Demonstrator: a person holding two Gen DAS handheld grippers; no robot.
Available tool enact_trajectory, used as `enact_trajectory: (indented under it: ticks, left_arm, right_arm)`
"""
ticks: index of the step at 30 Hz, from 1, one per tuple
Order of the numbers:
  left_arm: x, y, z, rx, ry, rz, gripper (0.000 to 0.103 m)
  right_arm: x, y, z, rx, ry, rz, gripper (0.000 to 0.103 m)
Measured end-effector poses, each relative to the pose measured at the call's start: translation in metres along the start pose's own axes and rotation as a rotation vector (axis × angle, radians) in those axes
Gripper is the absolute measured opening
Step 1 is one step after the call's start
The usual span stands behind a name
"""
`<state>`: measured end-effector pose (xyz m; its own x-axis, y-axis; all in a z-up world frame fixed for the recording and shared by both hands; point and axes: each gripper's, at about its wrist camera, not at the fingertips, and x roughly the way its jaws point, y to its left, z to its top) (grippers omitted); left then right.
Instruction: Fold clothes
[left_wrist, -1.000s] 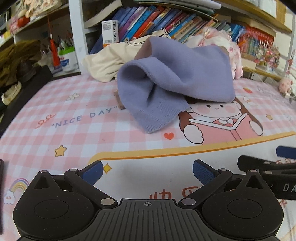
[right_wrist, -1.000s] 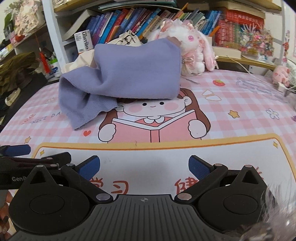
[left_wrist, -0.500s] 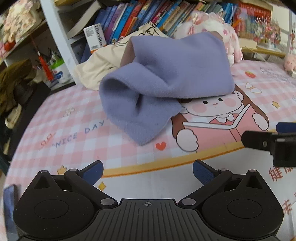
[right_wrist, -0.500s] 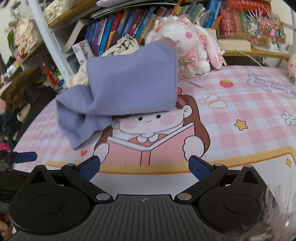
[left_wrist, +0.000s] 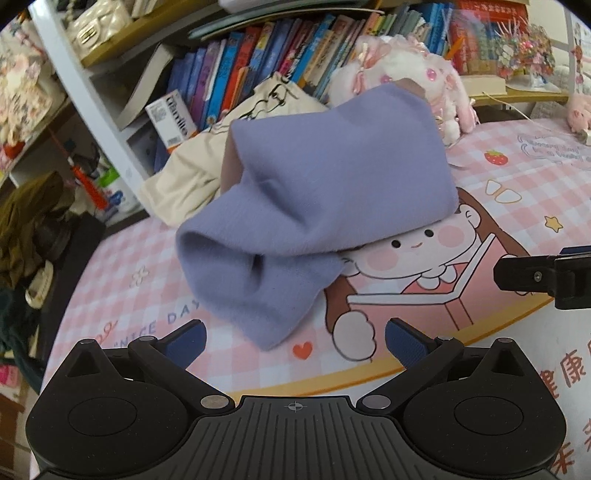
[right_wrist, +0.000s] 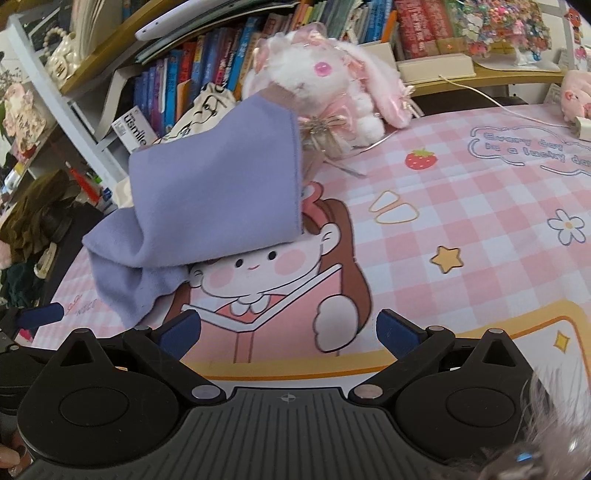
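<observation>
Left gripper (left_wrist: 294, 341) spread wide, nothing between the blue pads (left_wrist: 186, 339), low over the pink checked mat (left_wrist: 133, 280). Right gripper (right_wrist: 289, 334) likewise wide apart and empty, over the cartoon reading girl print (right_wrist: 273, 295). Purple garment (left_wrist: 317, 206) bunched in a loose heap on the mat ahead of both, draped partly over the print's head, lower edge just beyond the left gripper. Cream cloth (left_wrist: 192, 177) behind it; white plush rabbit (right_wrist: 332, 74) against the bookshelf (right_wrist: 207, 70).
</observation>
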<state>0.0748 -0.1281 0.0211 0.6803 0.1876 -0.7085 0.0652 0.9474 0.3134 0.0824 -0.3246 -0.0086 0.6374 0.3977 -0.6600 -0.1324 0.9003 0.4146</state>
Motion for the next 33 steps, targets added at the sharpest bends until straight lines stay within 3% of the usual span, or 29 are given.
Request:
enact_trajectory:
  ticks: [13, 18, 21, 22, 23, 26, 33]
  left_arm:
    - [0.013, -0.023, 0.022, 0.079, -0.028, 0.002, 0.103]
    - [0.024, -0.026, 0.028, 0.122, -0.076, 0.053, 0.103]
    - [0.035, -0.026, 0.03, 0.178, -0.133, 0.128, 0.093]
    - [0.04, -0.026, 0.031, 0.197, -0.147, 0.154, 0.086]
    - [0.045, -0.026, 0.032, 0.21, -0.152, 0.158, 0.078]
    - [0.056, -0.026, 0.035, 0.254, -0.161, 0.147, 0.069]
    - [0.044, -0.04, 0.017, 0.47, -0.256, 0.169, 0.07]
  right_arm:
    - [0.004, -0.017, 0.006, 0.039, -0.009, 0.002, 0.103]
    - [0.005, -0.018, 0.01, 0.053, -0.026, 0.012, 0.103]
    - [0.006, -0.02, 0.014, 0.081, -0.037, 0.019, 0.103]
    - [0.006, -0.021, 0.016, 0.095, -0.039, 0.025, 0.103]
    - [0.006, -0.022, 0.018, 0.112, -0.042, 0.033, 0.103]
    - [0.007, -0.026, 0.022, 0.173, -0.049, 0.068, 0.103]
    - [0.015, -0.028, 0.038, 0.234, -0.046, 0.137, 0.103]
